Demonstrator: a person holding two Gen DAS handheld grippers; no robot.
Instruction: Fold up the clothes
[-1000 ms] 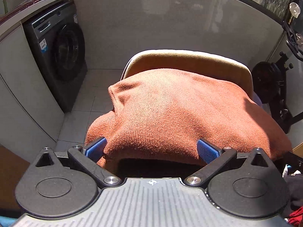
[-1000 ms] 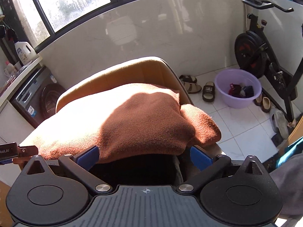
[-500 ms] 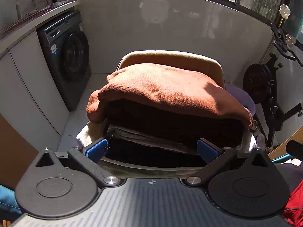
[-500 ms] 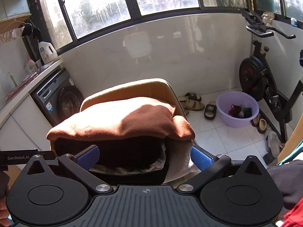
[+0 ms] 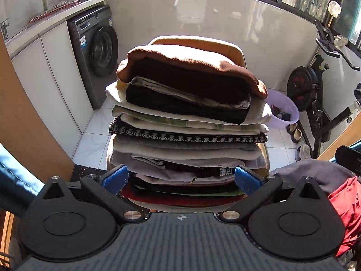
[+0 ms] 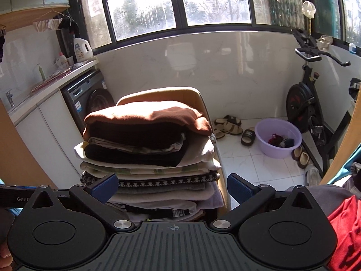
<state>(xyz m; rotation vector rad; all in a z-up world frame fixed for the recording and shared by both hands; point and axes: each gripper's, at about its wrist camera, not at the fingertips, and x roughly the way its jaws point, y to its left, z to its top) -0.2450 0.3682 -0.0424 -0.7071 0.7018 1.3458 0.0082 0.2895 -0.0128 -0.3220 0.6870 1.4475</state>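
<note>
Both claws stand released with nothing between their blue pads: the left claw (image 5: 180, 178) fills the bottom of its frame, and the right claw (image 6: 172, 187) does the same in its own view. Centre frame in both views rises a tall stack of folded clothes (image 5: 189, 133) piled on a tan chair (image 5: 234, 49), whose backrest shows behind the top of the pile. A rust-brown sweater (image 5: 191, 61) lies folded on top (sunlit along its upper face), above black, cream and grey layers and a dark band with a white pattern (image 5: 187, 137). Neither claw touches the stack; the pads frame its lower layers from the near side.

At the left of the left wrist view sits a grey washing machine (image 5: 94, 52) under a white tabletop (image 5: 56, 20). To the right of the right wrist view a lilac basin (image 6: 278, 140) holding small dark items rests on the tiled floor, near several slippers (image 6: 227, 126) and an exercise bike (image 6: 309, 103). A red garment (image 5: 345, 205) and grey cloth crowd the lower right corner of the left wrist view.
</note>
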